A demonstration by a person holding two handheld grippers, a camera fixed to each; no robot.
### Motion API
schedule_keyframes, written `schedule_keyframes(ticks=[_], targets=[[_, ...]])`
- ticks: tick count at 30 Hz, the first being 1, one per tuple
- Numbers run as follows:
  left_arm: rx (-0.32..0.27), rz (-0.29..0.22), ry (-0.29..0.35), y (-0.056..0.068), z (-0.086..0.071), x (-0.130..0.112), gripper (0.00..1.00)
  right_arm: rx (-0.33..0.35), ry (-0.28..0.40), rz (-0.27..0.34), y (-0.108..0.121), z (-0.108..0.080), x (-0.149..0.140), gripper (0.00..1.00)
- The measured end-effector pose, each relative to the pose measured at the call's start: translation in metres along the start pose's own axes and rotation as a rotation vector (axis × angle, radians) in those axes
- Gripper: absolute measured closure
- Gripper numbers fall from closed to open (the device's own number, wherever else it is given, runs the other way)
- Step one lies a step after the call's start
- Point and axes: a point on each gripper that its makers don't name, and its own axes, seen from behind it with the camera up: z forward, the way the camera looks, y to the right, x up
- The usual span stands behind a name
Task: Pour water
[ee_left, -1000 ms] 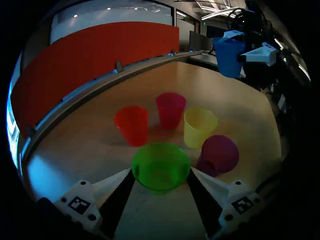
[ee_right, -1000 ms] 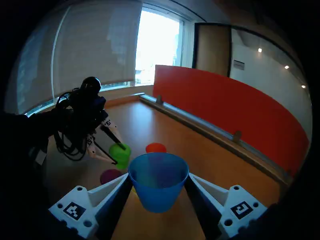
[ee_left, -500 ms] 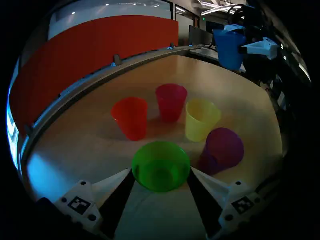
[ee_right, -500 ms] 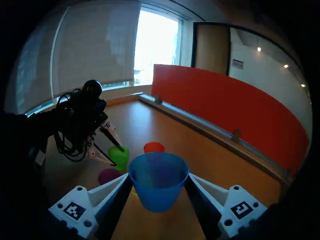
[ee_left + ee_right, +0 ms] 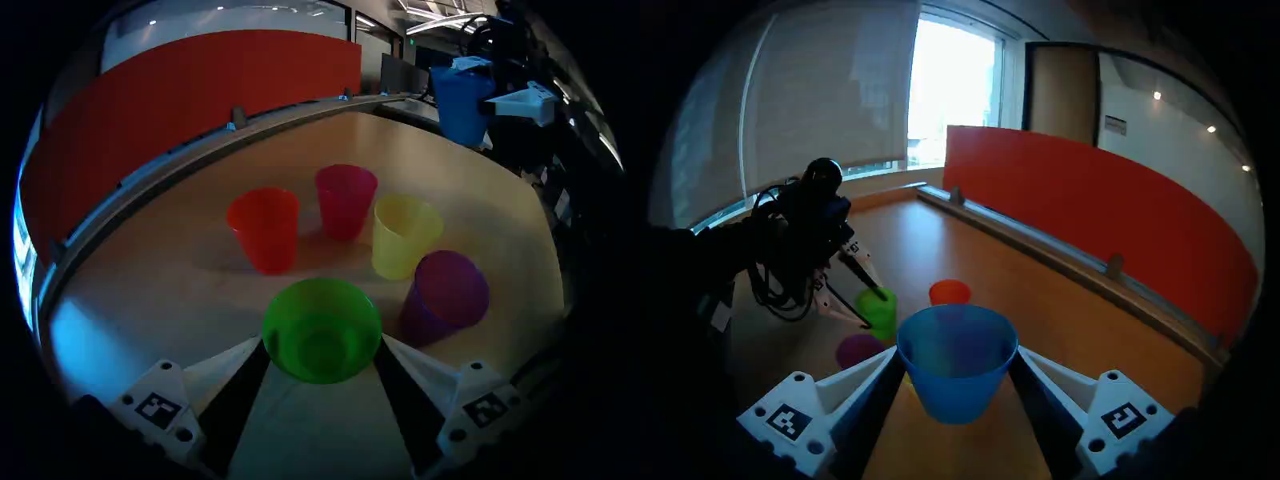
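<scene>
Left tongs [image 5: 322,344] clamp the green cup [image 5: 322,330] low over the near table [image 5: 488,216]. Right tongs [image 5: 957,356] clamp the blue cup [image 5: 957,376], high and far right. Best bring its rim over the green cup, then tilt slowly.

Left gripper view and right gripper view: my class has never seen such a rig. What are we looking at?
No robot: a person holds a two-finger gripper in each hand, and a camera rides on each, looking along its fingers. In the left gripper view the left gripper grips a green cup; in the right gripper view the right gripper grips a blue cup. On the table stand an orange cup, a pink cup, a yellow cup and a purple cup.
</scene>
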Motion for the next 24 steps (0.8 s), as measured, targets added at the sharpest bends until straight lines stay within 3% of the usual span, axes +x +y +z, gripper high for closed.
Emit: schedule_keyframes(ticks=[5, 13, 24], targets=[[-0.018, -0.018, -0.02, 0.004, -0.001, -0.005, 0.01, 0.007, -0.008, 0.006, -0.003, 0.001, -0.007, 0.11], [-0.016, -0.039, -0.019, 0.006, -0.011, -0.007, 0.01, 0.029, -0.038, 0.021, -0.011, 0.007, -0.027, 0.11], [0.01, -0.035, 0.018, 0.011, -0.04, -0.011, 0.01, 0.075, -0.101, 0.043, -0.029, 0.025, -0.065, 0.11]])
